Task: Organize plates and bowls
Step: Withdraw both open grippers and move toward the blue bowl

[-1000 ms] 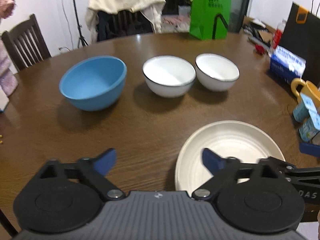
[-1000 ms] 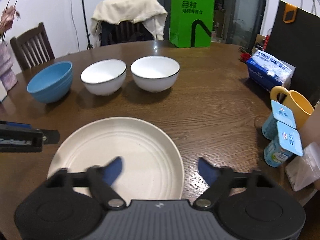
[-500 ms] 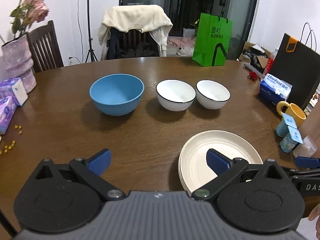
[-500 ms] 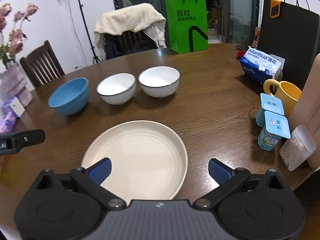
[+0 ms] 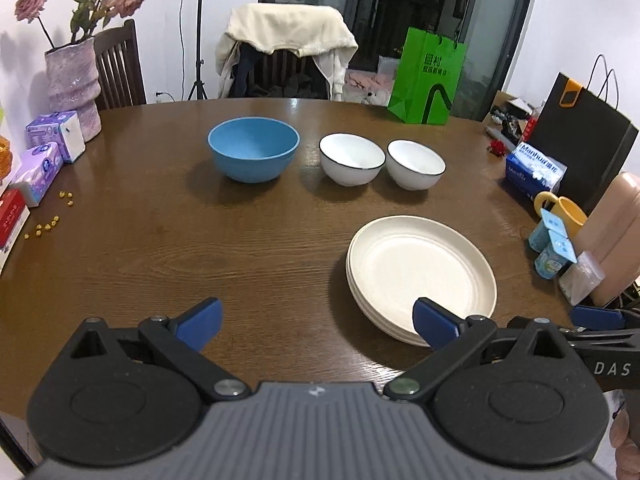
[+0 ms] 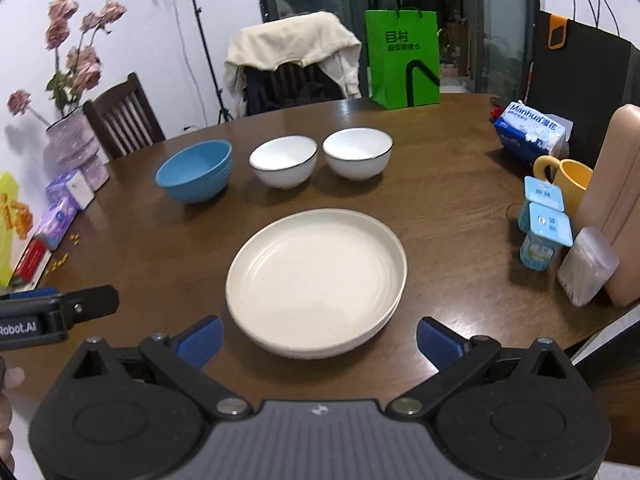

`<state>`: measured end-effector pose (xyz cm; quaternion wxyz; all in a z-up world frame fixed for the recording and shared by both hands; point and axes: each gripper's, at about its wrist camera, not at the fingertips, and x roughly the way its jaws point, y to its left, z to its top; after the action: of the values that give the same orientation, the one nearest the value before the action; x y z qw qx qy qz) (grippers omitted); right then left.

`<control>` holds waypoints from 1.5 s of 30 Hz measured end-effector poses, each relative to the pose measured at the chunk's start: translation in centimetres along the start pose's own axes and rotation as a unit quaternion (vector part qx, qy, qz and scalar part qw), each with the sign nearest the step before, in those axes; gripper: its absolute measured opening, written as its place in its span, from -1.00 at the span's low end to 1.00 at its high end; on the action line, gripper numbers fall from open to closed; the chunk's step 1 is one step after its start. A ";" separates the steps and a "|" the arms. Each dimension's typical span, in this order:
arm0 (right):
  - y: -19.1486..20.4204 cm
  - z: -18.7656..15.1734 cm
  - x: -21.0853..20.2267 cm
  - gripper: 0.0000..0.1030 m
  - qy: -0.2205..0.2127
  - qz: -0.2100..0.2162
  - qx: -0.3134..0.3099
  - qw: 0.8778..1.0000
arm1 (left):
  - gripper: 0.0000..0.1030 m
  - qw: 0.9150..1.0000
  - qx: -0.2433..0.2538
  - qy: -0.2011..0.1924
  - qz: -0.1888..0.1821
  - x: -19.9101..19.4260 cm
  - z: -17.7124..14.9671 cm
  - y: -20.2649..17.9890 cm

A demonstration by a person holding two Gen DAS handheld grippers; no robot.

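Cream plates (image 5: 420,268) (image 6: 316,276): round, shallow, raised rim, stacked one on another; edges of the lower ones show under the top plate. Upright, empty, lower right of centre in the left wrist view, centre in the right wrist view.

Blue bowl (image 5: 253,154) (image 6: 195,170): deep, matte, upright, empty. Ribbed outer wall in the right wrist view; one bowl or several nested, cannot tell. Upper centre-left, well apart from the plates.

Two white bowls, thin dark rims, upright, empty, side by side, almost touching, to the right of the blue one: left white bowl (image 5: 352,159) (image 6: 284,161), right white bowl (image 5: 416,164) (image 6: 357,153).
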<state>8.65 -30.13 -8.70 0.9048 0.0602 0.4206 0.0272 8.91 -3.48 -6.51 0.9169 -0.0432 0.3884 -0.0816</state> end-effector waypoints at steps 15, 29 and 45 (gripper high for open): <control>1.5 0.8 -3.1 1.00 -0.060 -0.004 -0.005 0.998 | 1.00 0.999 0.005 -0.025 0.028 -2.2 0.5 0.2; 3.2 2.8 -1.9 1.00 -0.073 -0.006 0.003 0.997 | 1.00 1.000 0.015 -0.024 0.003 -0.3 3.2 2.2; 7.0 6.6 2.4 1.00 -0.058 -0.028 0.019 0.998 | 1.00 1.000 0.021 -0.013 -0.019 3.9 8.7 7.2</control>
<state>15.26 -23.49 -5.31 0.9268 0.0673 0.3692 -0.0102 18.70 3.04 -4.26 0.9207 -0.0328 0.3739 -0.1068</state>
